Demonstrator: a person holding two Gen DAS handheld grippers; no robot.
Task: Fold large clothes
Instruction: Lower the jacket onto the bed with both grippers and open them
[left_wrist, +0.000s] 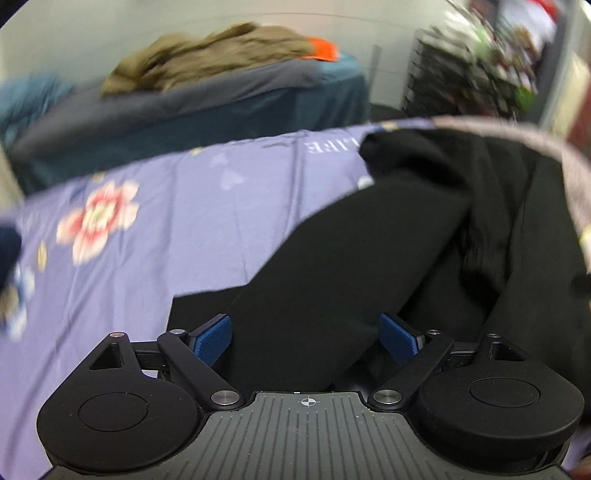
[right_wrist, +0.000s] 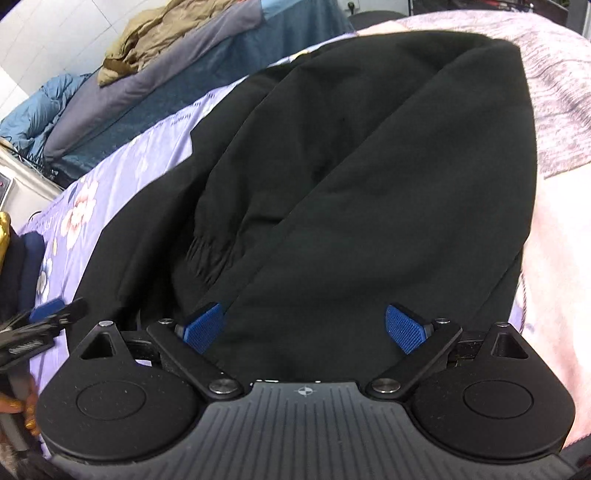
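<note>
A black jacket (right_wrist: 369, 177) lies crumpled on a bed covered by a lilac floral sheet (left_wrist: 155, 221), its bulk toward the right of the sheet. One sleeve with a gathered elastic cuff (right_wrist: 207, 254) lies across the body of the garment. The left tool (left_wrist: 306, 338) hovers over the jacket's near edge with its blue pads (left_wrist: 212, 341) spread wide, gripping nothing. The right tool (right_wrist: 306, 326) is likewise spread, black fabric lying between its pads without being pinched. A pinkish-grey blanket (right_wrist: 561, 122) borders the jacket on the right. Behind, a second bed carries an olive-brown garment (left_wrist: 207, 55) on a grey cover (left_wrist: 184, 96).
</note>
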